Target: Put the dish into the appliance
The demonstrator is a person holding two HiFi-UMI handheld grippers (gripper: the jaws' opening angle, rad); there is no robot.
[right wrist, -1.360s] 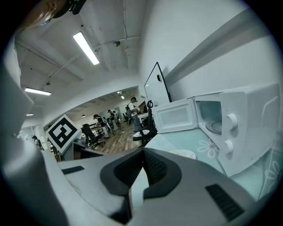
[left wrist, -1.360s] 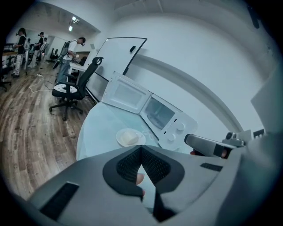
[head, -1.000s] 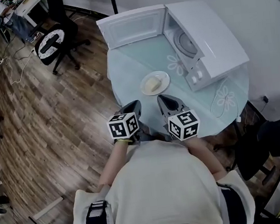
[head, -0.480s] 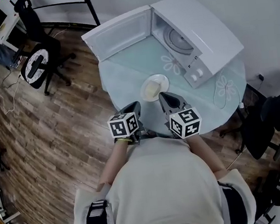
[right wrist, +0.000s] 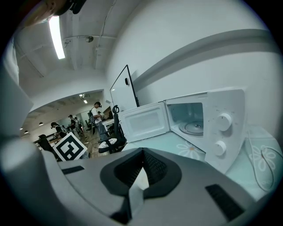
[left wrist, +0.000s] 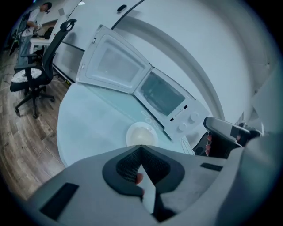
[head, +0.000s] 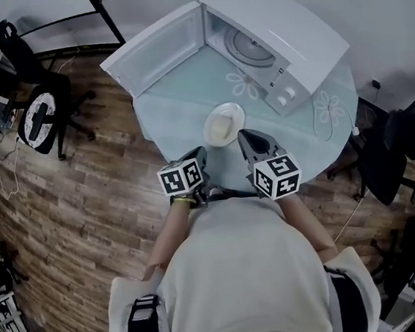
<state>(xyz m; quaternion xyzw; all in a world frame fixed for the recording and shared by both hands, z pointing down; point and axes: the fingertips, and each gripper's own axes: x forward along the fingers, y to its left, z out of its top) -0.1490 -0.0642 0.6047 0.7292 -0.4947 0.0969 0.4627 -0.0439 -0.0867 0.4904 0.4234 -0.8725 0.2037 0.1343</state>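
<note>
A white dish (head: 224, 124) with a pale lump of food rests on the round glass table (head: 165, 114), in front of the white microwave (head: 283, 39). The microwave's door (head: 155, 49) hangs open to the left, and the turntable (head: 248, 44) shows inside. My left gripper (head: 201, 153) is shut and empty, just short of the dish's near-left rim. On the near-right side my right gripper (head: 243, 136) is also shut and empty. The left gripper view has the dish (left wrist: 141, 133) right beyond the closed jaw tips (left wrist: 140, 146). The right gripper (right wrist: 142, 150) looks at the open cavity (right wrist: 191, 118).
A white cable (head: 327, 116) loops on the table to the right of the microwave. Black office chairs stand on the wooden floor at the left (head: 40, 116) and at the right (head: 404, 141). People sit far off in the room (right wrist: 96, 117).
Both grippers have moved forward and down towards the dish, so the gap to it has shrunk. The jaws stayed shut. The head view has swung, shifting the table and microwave left.
</note>
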